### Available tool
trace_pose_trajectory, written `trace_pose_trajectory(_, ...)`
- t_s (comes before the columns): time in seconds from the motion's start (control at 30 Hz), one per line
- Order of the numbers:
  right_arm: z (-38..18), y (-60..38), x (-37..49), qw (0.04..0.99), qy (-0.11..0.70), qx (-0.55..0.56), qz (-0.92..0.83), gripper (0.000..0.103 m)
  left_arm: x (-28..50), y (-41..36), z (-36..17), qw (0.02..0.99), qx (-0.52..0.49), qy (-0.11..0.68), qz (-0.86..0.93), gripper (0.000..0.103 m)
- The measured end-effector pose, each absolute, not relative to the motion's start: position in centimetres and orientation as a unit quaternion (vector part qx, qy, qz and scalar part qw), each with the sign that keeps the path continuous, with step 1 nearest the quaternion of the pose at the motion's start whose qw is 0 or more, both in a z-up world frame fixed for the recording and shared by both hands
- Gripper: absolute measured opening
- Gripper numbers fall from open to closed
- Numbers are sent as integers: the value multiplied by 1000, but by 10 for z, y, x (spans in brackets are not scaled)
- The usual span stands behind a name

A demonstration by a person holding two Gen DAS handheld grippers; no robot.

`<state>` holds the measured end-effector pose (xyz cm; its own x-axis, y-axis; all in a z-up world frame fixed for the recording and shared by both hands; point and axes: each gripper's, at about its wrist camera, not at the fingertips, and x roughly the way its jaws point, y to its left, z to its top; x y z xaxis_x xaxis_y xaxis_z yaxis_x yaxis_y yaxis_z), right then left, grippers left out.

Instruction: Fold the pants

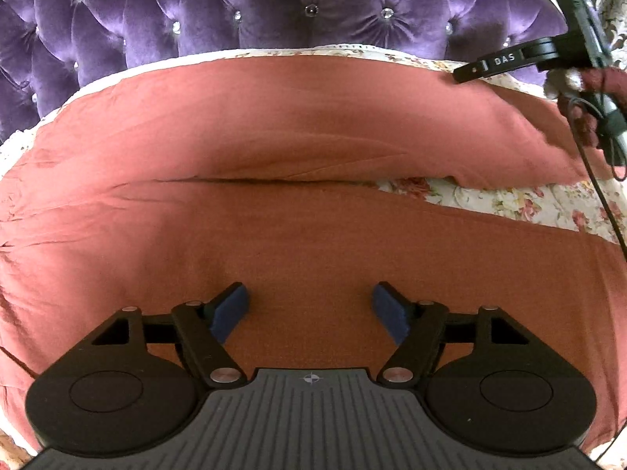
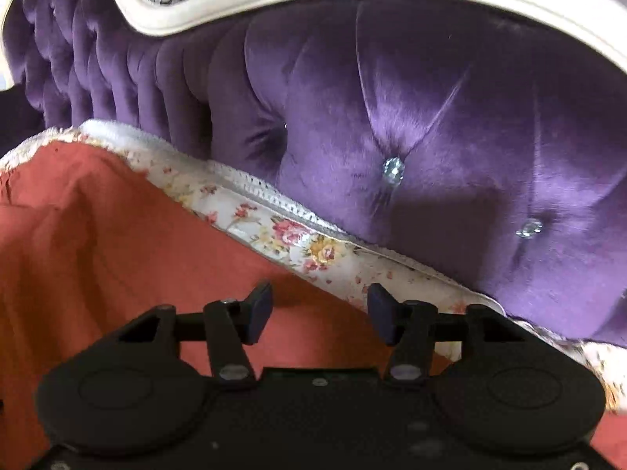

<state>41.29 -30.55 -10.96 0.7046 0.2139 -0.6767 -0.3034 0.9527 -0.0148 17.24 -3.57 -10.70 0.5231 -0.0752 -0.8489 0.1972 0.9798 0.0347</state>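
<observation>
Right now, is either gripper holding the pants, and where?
Neither: the left gripper and right gripper are open above the pants, nothing between the pads.

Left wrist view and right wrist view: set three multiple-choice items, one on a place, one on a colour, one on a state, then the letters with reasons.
1. Where do the pants lie?
A. on a floral bedcover
B. on a wooden floor
C. in a basket

2. What colour is the tufted headboard?
A. green
B. purple
C. white

3. How does the left gripper stand?
A. shut on the pants
B. shut on nothing
C. open above the pants

Answers:
1 A: the floral bedcover shows between the two legs and along the far edge.
2 B: purple velvet with crystal buttons.
3 C: its blue pads stand apart, nothing pinched.
</observation>
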Motion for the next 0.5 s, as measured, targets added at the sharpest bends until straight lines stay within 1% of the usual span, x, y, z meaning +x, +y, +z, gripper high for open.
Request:
trace_pose_trajectory(0.1, -117, -305, 425, 904, 384, -74, 170, 63, 174, -37, -108, 872, 62, 479, -79, 76)
trace_pose_trajectory(0.17, -118, -304, 426, 902, 383, -78, 182, 63, 174, -38, -109, 873, 62, 477, -78, 77)
trace_pose_trajectory(0.23, -117, -306, 428, 900, 387, -62, 192, 44, 174, -40, -110, 874, 62, 475, -76, 79)
trace_pose_trajectory(0.27, -116, -307, 426, 899, 388, -57, 194, 19, 171, -39, -110, 875, 62, 474, -76, 80)
trace_pose_trajectory(0.3, -114, -308, 425, 900, 389, -55, 190, 7, 171, -40, -110, 875, 62, 473, -75, 82)
trace_pose_trajectory(0.5, -88, -296, 381, 919, 342, -79, 182, 5, 174, -35, -108, 874, 56, 475, -83, 81)
